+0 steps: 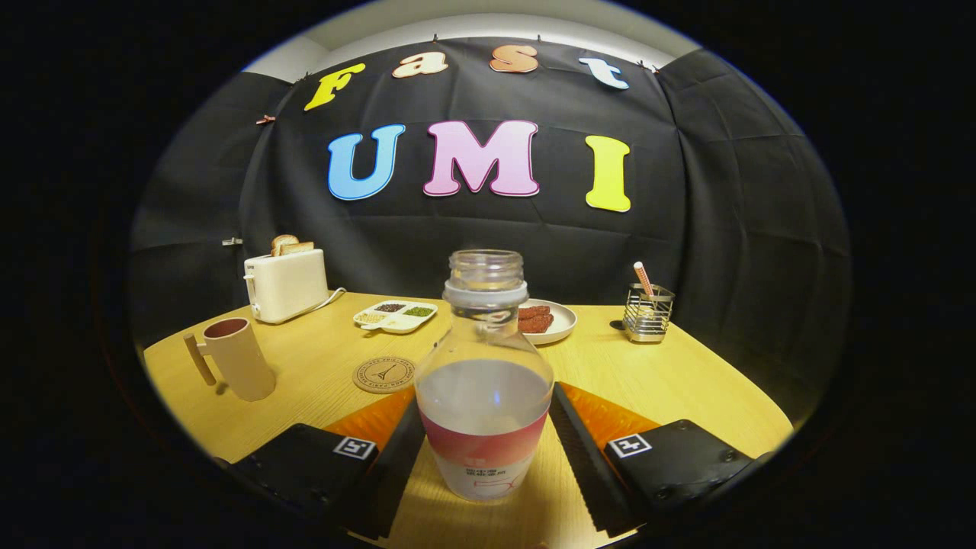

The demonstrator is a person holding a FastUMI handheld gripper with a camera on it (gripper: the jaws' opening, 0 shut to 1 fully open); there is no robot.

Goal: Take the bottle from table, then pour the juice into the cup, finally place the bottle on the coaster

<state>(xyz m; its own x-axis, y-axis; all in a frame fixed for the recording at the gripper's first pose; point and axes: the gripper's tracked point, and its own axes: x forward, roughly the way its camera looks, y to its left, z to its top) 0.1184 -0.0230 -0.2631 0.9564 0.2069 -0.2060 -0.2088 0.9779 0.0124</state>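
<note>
Tongs (485, 450) flanked bottle (485, 396) on table (671, 381), seemingly touching, clamp uncertain. Bottle not lifted; pour into cup (232, 358) and coaster (383, 374) placement remained.

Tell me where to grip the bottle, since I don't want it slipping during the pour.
Grip the bottle at its wide labelled lower body, coming level from the near side. It stands upright, uncapped, between the open gripper fingers; the neck is narrow and tapered.
</note>
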